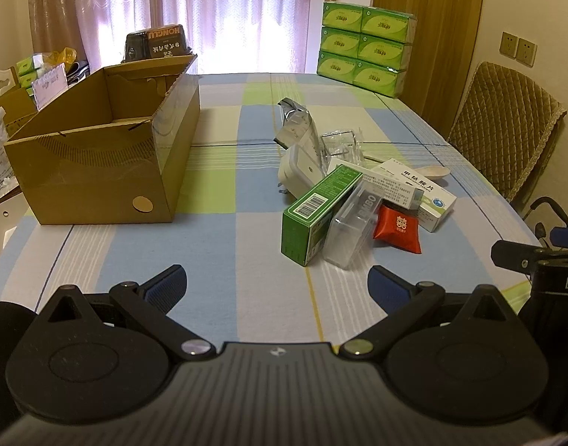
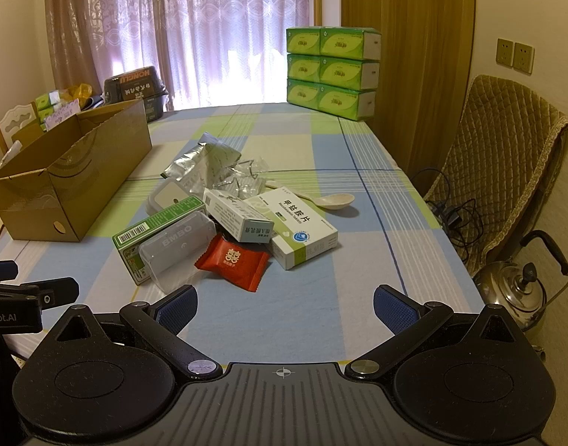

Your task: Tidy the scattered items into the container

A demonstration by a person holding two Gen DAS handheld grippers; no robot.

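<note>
While both grippers hang low over the near edge of the bench [image 2: 358, 260], the left gripper [image 1: 276, 290] and the right gripper [image 2: 284, 308] each have their blue-padded fingers [image 2: 176, 308] spread wide apart with nothing between them. Just beyond them, on the checked cloth, lies the scattered pile. Nearest is a red sachet [image 2: 231, 262], touching a clear plastic case [image 2: 176, 252] that leans on a green box [image 2: 153, 230] with a barcode on its end. Right of the sachet sits a white medicine box [image 2: 298, 234], with a smaller white-and-grey box [image 2: 235, 215] propped across it and the green box. Behind those is a white rounded lidded tub [image 2: 164, 197]; a pale spoon [image 2: 321, 199] lies to the right, its handle running under the pile. Farther back are crumpled clear plastic wrap [image 2: 246, 178] and a silver foil pouch [image 2: 194, 163]. Well apart to the left stands the cardboard box [image 1: 98, 156], open at the top; in the left wrist view the part of its inside that shows is bare. At the far right corner of the bench is a stack of green tissue packs [image 2: 332, 70]. Off the bench to the right stand a chair with a quilted cover [image 2: 499, 156] and, nearer, a metal kettle [image 2: 522, 290].
</note>
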